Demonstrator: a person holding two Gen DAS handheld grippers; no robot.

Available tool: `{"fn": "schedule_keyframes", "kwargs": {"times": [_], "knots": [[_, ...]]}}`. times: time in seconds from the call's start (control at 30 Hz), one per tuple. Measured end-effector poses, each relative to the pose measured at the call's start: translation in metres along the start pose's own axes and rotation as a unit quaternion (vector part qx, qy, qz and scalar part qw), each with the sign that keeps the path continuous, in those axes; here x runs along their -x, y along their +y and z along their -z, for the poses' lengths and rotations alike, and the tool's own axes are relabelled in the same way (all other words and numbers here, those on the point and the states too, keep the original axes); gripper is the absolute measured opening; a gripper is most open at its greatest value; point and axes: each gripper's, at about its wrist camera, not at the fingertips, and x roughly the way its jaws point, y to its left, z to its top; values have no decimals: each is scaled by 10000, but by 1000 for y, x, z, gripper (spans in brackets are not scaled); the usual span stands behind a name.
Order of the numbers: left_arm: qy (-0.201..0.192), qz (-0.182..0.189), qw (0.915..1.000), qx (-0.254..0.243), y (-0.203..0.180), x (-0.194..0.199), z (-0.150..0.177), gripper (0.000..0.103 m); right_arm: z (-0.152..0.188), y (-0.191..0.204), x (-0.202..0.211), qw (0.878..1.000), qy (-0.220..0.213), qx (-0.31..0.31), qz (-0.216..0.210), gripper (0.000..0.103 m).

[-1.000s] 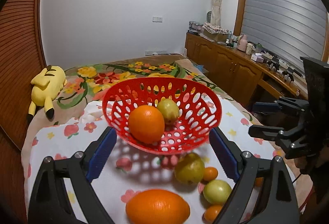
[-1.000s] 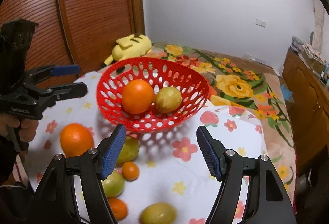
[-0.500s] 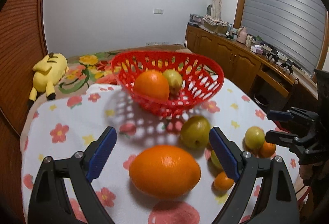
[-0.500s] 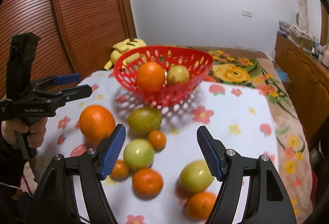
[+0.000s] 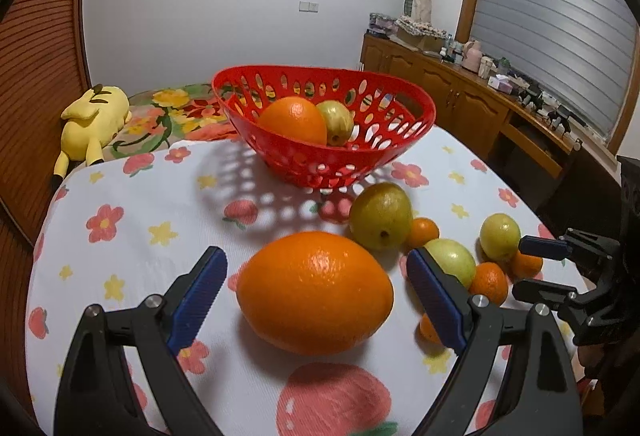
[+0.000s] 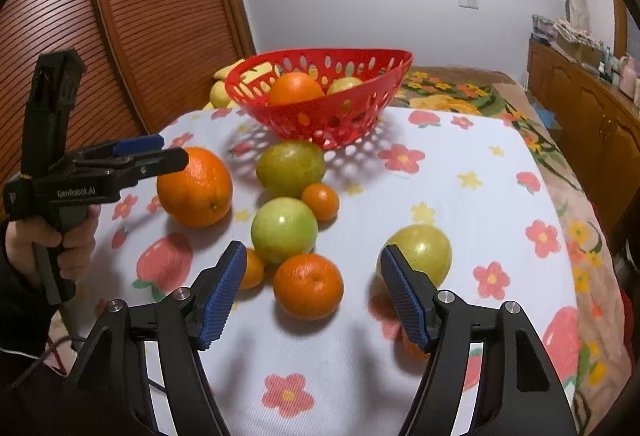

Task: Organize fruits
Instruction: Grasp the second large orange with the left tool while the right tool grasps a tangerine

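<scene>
A red perforated basket point(image 5: 384, 140) point(image 6: 360, 116) at the table's far side holds an orange point(image 5: 294, 120) and a green-yellow fruit point(image 5: 338, 118). My left gripper point(image 5: 316, 276) is open, its blue pads on either side of a large orange point(image 5: 314, 292) point(image 6: 196, 186) without touching it. My right gripper point(image 6: 312, 286) is open, low over a small orange point(image 6: 308, 286). Green fruits point(image 6: 284, 230) point(image 6: 290, 168) point(image 6: 416, 256) and small tangerines point(image 6: 320, 202) lie loose on the cloth.
The table carries a white cloth with flowers and strawberries point(image 5: 120, 236). A yellow plush toy point(image 5: 90, 120) lies on the bed behind. A wooden sliding door point(image 6: 140, 16) stands at the left, a wooden cabinet point(image 5: 460, 104) at the right.
Both grippers have come down and forward toward the table. The large orange now sits between my left pads, and the small orange sits between my right pads. Both stay open.
</scene>
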Motion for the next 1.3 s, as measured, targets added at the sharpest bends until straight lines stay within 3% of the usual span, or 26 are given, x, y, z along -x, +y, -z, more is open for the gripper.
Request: {"fn": "schedule_keyframes", "kwargs": {"times": [0.4,0.9,1.3], "knots": [[269,-74,9996,28,-1,-16,11,92,17,2,-21,9997,187,-130,-25,51],[335,-48,9994,30,-2,-22,10,96,26,4,-24,9996,238,-147,10,47],[578,188,9981,68,-5,-38,11,98,29,1,-21,9996,98,-259,-52,47]]}}
